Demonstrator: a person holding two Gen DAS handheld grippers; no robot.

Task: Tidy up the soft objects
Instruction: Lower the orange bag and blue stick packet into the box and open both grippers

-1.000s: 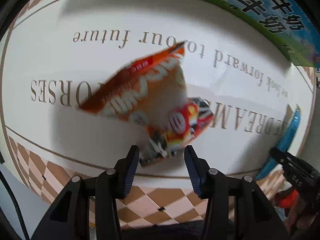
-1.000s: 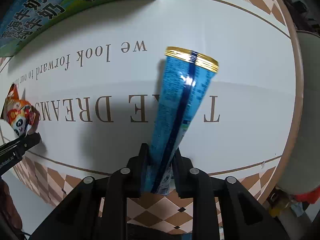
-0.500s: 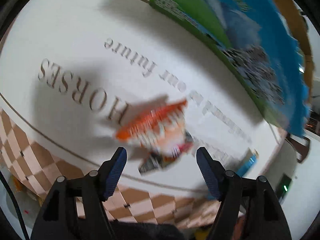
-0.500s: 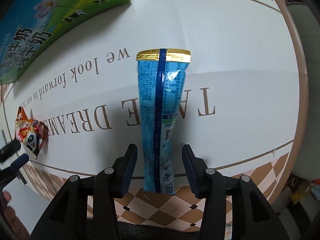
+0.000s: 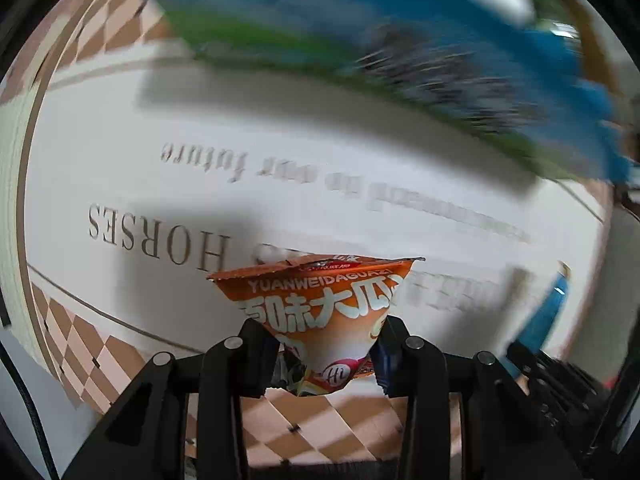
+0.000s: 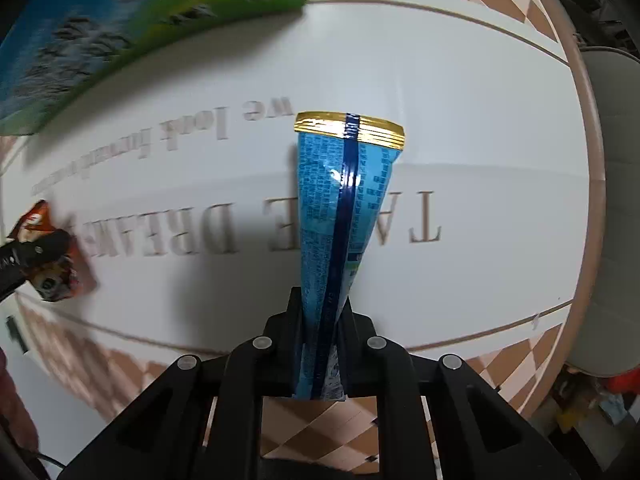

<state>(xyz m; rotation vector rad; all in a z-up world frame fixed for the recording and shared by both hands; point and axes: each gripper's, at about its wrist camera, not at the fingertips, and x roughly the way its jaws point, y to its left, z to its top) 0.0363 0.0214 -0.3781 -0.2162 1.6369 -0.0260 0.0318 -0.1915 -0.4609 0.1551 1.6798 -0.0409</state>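
My left gripper is shut on an orange snack packet with white lettering and holds it above the near edge of the table. My right gripper is shut on the lower end of a long blue packet with a gold top seal, which stands up from the jaws. In the right wrist view the orange packet and the left gripper's fingers show at the far left. The blue packet shows at the right of the left wrist view.
A white tablecloth with grey lettering and a brown checkered border covers the table. A blue and green milk carton box stands at the back, also in the right wrist view. A pale chair stands at the right.
Both grippers were open half a second ago with the packets lying loose. Both have since shut on their packets, and the left view has swung toward the box.
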